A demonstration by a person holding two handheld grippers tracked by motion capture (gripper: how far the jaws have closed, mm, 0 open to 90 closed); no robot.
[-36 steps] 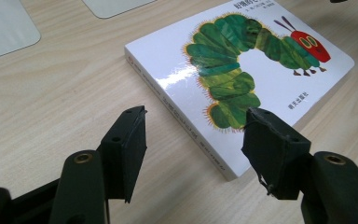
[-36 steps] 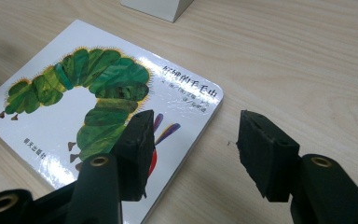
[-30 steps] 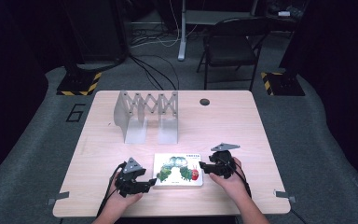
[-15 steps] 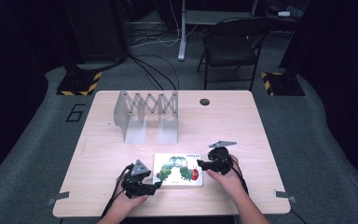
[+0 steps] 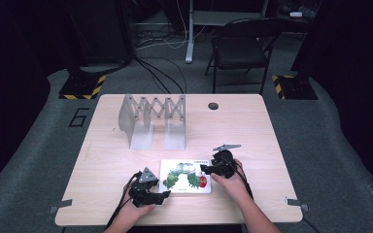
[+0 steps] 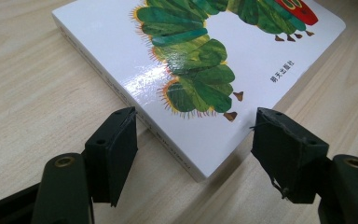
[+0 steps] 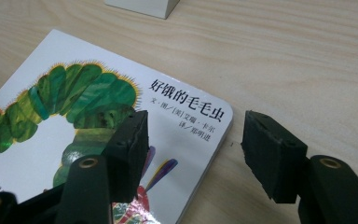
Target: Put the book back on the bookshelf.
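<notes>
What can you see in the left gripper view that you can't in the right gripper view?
The left gripper view looks at the book's spine edge and the caterpillar's tail end, with small print beside it. The right gripper view has the title lettering and a pale stand's foot. Both look along open black jaws straddling a corner of the same picture book on the wooden table.

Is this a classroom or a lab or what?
Probably a lab or recording room, not a classroom. One wooden table sits on grey carpet, dark all around, with cables across the floor, a folding chair and hazard-striped stand bases.
</notes>
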